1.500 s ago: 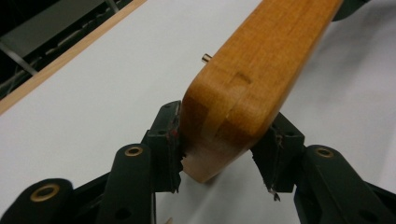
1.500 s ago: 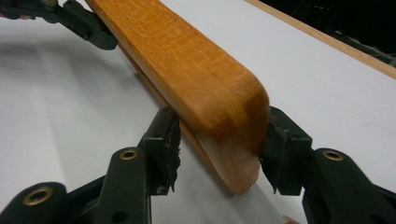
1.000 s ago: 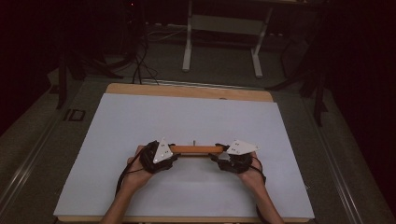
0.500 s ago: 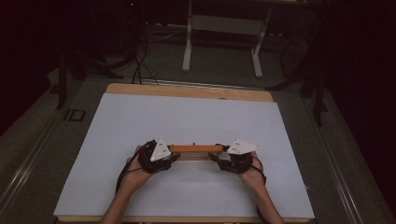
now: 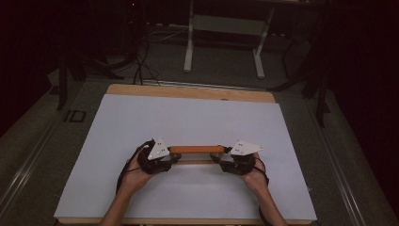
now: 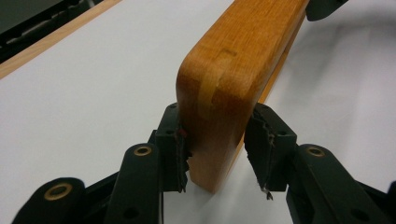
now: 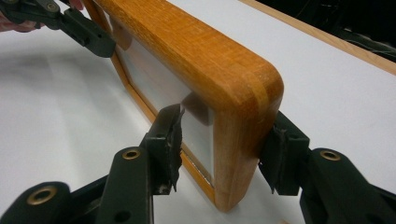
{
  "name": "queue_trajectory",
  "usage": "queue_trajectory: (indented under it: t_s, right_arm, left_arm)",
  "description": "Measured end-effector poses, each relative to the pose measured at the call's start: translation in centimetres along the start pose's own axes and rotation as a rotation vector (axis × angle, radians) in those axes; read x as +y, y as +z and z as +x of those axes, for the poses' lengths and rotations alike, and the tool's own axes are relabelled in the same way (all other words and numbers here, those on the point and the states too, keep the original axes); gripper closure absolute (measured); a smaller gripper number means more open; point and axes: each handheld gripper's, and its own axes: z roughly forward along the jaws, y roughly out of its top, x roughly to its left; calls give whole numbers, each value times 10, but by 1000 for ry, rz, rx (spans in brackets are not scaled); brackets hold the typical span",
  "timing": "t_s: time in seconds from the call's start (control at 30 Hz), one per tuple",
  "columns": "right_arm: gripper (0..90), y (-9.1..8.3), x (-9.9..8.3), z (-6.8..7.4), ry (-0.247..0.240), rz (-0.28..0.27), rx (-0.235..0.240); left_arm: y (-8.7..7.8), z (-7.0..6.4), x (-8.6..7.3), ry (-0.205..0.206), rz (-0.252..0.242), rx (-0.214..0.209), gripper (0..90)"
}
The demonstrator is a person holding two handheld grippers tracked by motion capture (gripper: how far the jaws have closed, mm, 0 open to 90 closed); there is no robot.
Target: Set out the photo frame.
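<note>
Left gripper view: the left hand-held gripper (image 6: pixel 219 151) has its jaws set around one end of a wooden frame (image 6: pixel 233 74). The left pad (image 6: pixel 175 149) lies against the wood; the right pad (image 6: pixel 261 149) stands a sliver off it, so the jaws are closed nearly to the frame's thickness, but I cannot tell whether they are pinching it.

Right gripper view: the right hand-held gripper (image 7: pixel 224 149) straddles the other end of the wooden frame (image 7: pixel 210 79). One pad (image 7: pixel 170 135) sits in front of the glazed face, the other (image 7: pixel 280 154) behind the back edge. Contact looks close on the back; a small gap may remain at the front. The other hand-held gripper shows at the far end, top left.

High view: left hand-held gripper (image 5: pixel 157 157) and right hand-held gripper (image 5: pixel 240 157) each hold an end of the frame (image 5: pixel 196 149), which stands on edge, its long side level, at the near middle of the white surface (image 5: pixel 188 117).

Judgement on progress: the two-handed grasp and the upright pose are established. The lower edge seems at or just above the surface; which one I cannot tell. Carrying or setting it down, and releasing, remain.
</note>
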Motion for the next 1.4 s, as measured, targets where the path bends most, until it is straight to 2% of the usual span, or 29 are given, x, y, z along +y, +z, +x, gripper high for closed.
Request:
queue_trajectory:
  t_s: [0.3,0.7,0.97,1.2,1.4]
  right_arm:
    - [535,-3,2,-1,11,-6,18]
    - [534,-5,4,-2,42,-9,40]
    - [535,-6,5,-4,84,-15,61]
    - [536,-3,5,-5,127,-1,80]
    - [541,-3,6,-5,137,-1,84]
  left_arm:
    - [-3,3,0,-31,-11,-36,606]
    - [-7,9,0,-99,-19,-105,621]
    - [-9,14,-1,-153,-39,-141,624]
    - [-9,18,-2,-183,-33,-160,623]
    - [-8,21,-4,-218,-31,-180,618]
